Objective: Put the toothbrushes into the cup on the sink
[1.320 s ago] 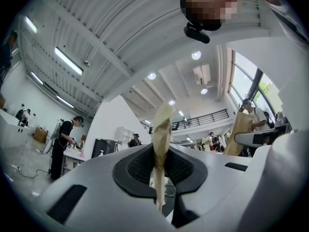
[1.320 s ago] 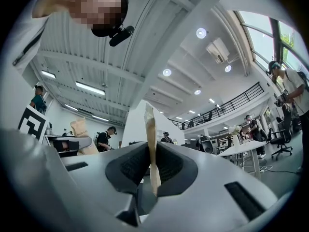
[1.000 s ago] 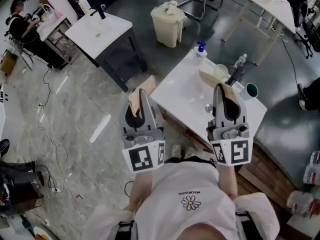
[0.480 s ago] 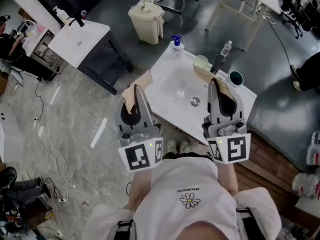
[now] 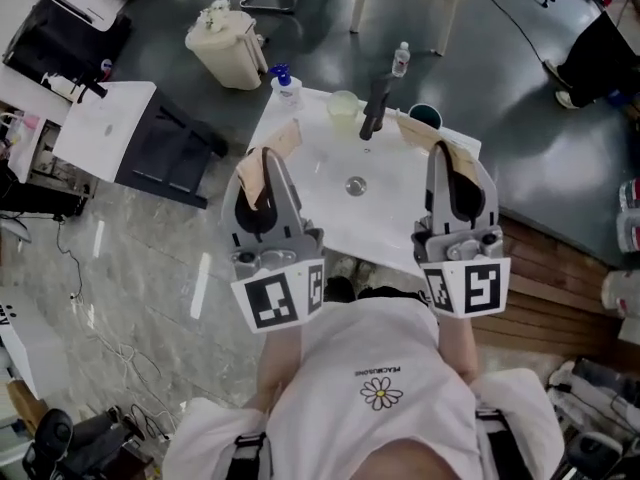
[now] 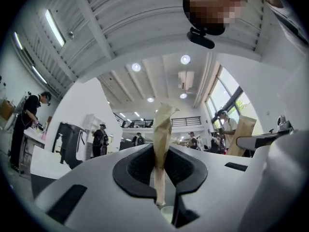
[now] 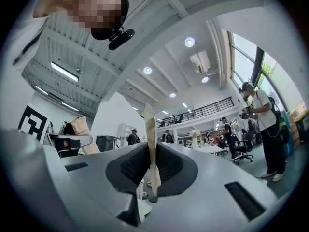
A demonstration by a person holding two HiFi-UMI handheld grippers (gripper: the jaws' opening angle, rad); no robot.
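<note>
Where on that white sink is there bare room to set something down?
The sink is bare around the drain and along its front strip, seen between the left gripper and right gripper. The back edge is crowded: soap bottle, pale cup, faucet and dark cup stand in a row.

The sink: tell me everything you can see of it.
The sink is a white rectangular top with a shallow basin and a round metal drain. A dark faucet stands at its far edge, flanked by a pale green cup, a dark cup and a blue-capped pump bottle.
</note>
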